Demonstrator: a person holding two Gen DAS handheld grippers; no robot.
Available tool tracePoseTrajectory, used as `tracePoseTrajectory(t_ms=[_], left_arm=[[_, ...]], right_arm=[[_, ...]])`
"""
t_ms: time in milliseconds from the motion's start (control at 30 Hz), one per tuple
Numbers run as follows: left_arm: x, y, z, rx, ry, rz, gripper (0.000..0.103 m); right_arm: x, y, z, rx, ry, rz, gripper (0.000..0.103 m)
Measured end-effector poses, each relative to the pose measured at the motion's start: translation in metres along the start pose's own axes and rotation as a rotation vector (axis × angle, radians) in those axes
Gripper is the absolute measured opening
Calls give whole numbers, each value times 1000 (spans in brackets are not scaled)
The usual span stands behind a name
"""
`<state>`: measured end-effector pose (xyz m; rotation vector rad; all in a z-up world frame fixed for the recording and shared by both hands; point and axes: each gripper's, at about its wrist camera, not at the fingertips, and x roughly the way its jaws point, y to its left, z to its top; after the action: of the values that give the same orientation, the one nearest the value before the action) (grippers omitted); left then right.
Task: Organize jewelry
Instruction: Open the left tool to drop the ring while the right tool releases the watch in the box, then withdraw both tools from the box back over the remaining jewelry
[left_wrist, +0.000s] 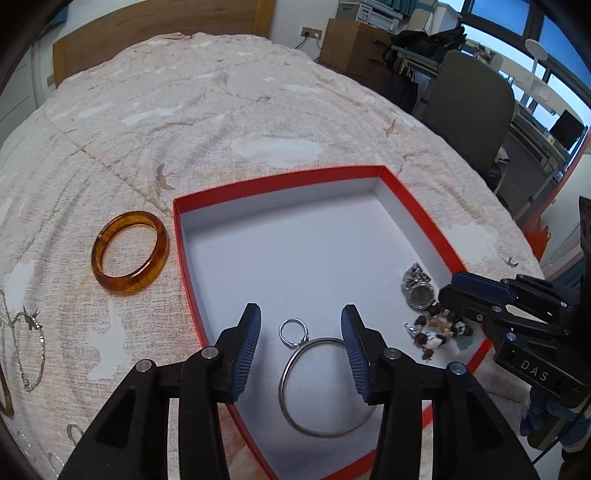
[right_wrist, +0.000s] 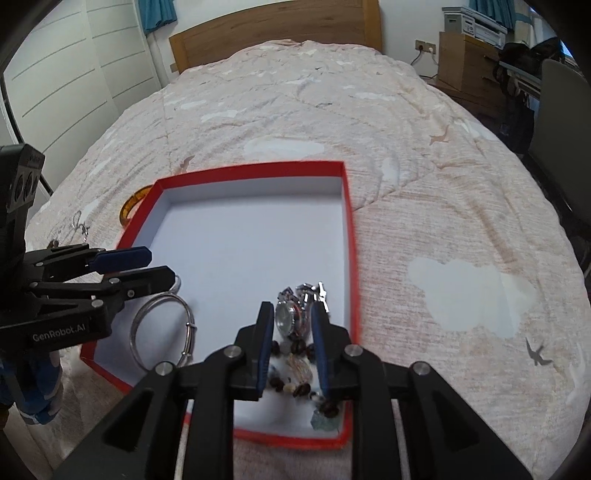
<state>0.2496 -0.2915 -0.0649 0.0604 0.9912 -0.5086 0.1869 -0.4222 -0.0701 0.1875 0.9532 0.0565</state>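
Observation:
A red box (left_wrist: 277, 181) with a white floor lies on the bed. In the left wrist view my left gripper (left_wrist: 301, 317) stands open above a thin silver bangle (left_wrist: 325, 387) and a small silver ring (left_wrist: 293, 332), both lying on the box floor with neither pad touching them. My right gripper (right_wrist: 291, 314) hangs over the box's near right corner, its jaws a narrow gap apart. A silver watch (right_wrist: 290, 317) and a brown bead bracelet (right_wrist: 295, 369) lie on the floor under it, not pinched. An amber bangle (left_wrist: 129, 253) rests on the quilt left of the box.
A thin silver chain (left_wrist: 29, 350) lies on the beige quilt (left_wrist: 221, 110) at the far left. A wooden headboard (right_wrist: 277, 29) is at the back. An office chair (left_wrist: 469, 110) and a desk stand right of the bed, a white wardrobe (right_wrist: 74, 74) to its left.

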Motion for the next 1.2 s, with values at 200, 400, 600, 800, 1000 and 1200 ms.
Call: tracePoseTrajectory(t_ms=[200, 400, 600, 800, 1000, 1200], left_arm=[[-47, 0, -7, -15, -62, -1, 45], [-93, 17, -40, -16, -55, 47, 50], [-141, 56, -85, -64, -73, 125, 55], [-179, 100, -130, -133, -79, 187, 55], [-203, 141, -170, -219, -73, 230, 55], [-217, 168, -196, -286, -92, 271, 55]], right_arm=[[-39, 12, -8, 14, -37, -14, 24], [-75, 52, -17, -3, -80, 20, 24], [-98, 99, -26, -35, -108, 66, 24], [-109, 140, -34, -73, -114, 103, 24], [-112, 174, -41, -110, -110, 133, 24], [-104, 198, -45, -136, -87, 153, 24]])
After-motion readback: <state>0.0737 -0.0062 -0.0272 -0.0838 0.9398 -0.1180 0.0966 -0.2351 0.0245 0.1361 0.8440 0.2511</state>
